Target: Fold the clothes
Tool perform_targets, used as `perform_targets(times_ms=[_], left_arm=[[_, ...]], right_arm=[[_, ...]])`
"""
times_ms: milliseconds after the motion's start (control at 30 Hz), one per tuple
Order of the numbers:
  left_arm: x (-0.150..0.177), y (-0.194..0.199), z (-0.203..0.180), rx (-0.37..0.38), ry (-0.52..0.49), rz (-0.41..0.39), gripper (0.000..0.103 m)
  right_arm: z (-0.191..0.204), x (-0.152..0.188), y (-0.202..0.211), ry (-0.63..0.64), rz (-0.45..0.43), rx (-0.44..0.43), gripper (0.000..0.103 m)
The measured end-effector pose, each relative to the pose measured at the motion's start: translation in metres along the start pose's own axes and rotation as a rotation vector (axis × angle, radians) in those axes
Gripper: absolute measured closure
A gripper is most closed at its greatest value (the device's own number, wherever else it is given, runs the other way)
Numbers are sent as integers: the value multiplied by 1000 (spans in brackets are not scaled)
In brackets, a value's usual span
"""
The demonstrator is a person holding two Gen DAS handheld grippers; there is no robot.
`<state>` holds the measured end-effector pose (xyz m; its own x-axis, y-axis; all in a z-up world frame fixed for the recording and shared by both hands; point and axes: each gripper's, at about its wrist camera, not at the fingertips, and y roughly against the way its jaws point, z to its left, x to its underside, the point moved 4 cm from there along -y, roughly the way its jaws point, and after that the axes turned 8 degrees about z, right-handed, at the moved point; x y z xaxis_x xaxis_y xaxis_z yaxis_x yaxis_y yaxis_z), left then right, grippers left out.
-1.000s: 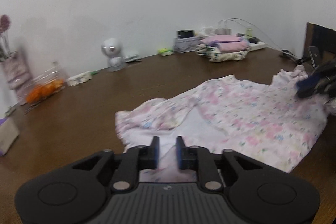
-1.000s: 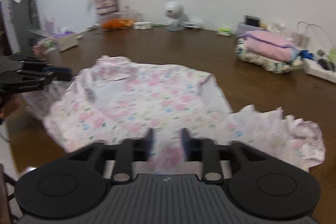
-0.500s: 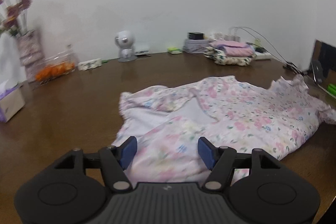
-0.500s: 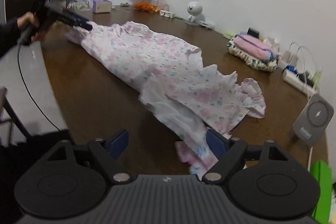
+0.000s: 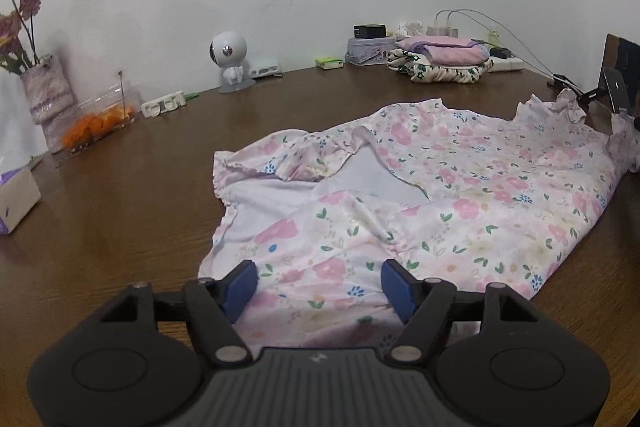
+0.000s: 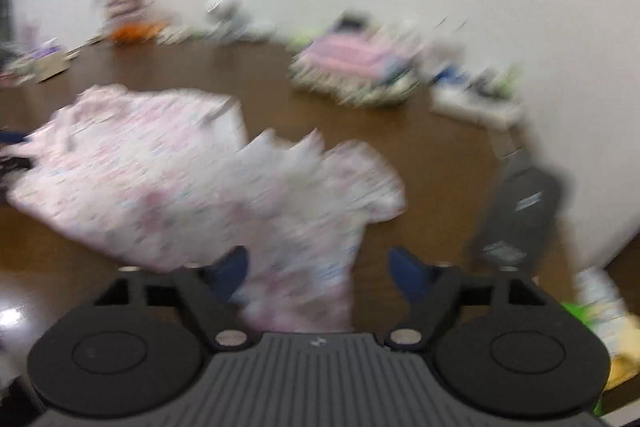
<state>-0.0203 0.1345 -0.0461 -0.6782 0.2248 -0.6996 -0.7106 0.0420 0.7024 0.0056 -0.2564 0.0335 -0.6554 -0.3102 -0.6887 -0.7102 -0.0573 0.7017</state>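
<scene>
1. The floral garment [image 5: 460, 211] lies spread across the brown wooden table [image 5: 120, 195], pink flowers up; a near corner is turned back, showing the plain white inside.
2. The left gripper [image 5: 318, 287] hangs low over the garment's near edge; its jaws have just been opening and now stand wide, blue pads [image 5: 240, 287] clear of the cloth; fabric lies beneath and between them, ungripped.
3. The right gripper [image 6: 320, 273] shows in a heavily blurred view; its jaws too have just been opening and are spread wide; a strip of the garment [image 6: 192, 179] runs under the gap, neither pad pressing on it.
4. Along the wall: a small white round-headed camera [image 5: 229, 61]; a clear container of orange pieces [image 5: 98, 117]; a vase of pink flowers [image 5: 44, 87] at far left.
5. Further right, a stack of folded clothes [image 5: 442, 61], pink on top of a patterned piece, beside a grey tin [image 5: 368, 50] and white charging cables [image 5: 480, 21].
</scene>
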Motion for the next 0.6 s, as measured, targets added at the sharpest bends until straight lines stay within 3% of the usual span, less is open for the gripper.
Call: perform_targets(times_ms=[100, 167, 233, 267, 333, 400, 433, 533, 600], left_arm=[[-1, 0, 0, -9, 0, 2, 32], [-1, 0, 0, -20, 0, 4, 30], [0, 0, 0, -24, -1, -1, 30], [0, 0, 0, -24, 2, 0, 29], [0, -1, 3, -19, 14, 2, 27], [0, -2, 5, -13, 28, 5, 26], [0, -2, 5, -14, 34, 7, 24], [0, -3, 5, -25, 42, 8, 22], [0, -3, 4, -33, 40, 5, 22]], right_arm=[[-11, 8, 12, -57, -53, 182, 25], [-7, 18, 29, -123, -79, 85, 35], [9, 30, 46, -146, -81, -149, 36], [15, 38, 50, -163, -55, -207, 38], [22, 57, 52, -234, -17, -219, 41], [27, 73, 44, -280, 20, -233, 51], [29, 80, 38, -292, 41, -234, 56], [19, 76, 12, -350, 24, -160, 59], [2, 68, 3, -423, -8, -24, 58]])
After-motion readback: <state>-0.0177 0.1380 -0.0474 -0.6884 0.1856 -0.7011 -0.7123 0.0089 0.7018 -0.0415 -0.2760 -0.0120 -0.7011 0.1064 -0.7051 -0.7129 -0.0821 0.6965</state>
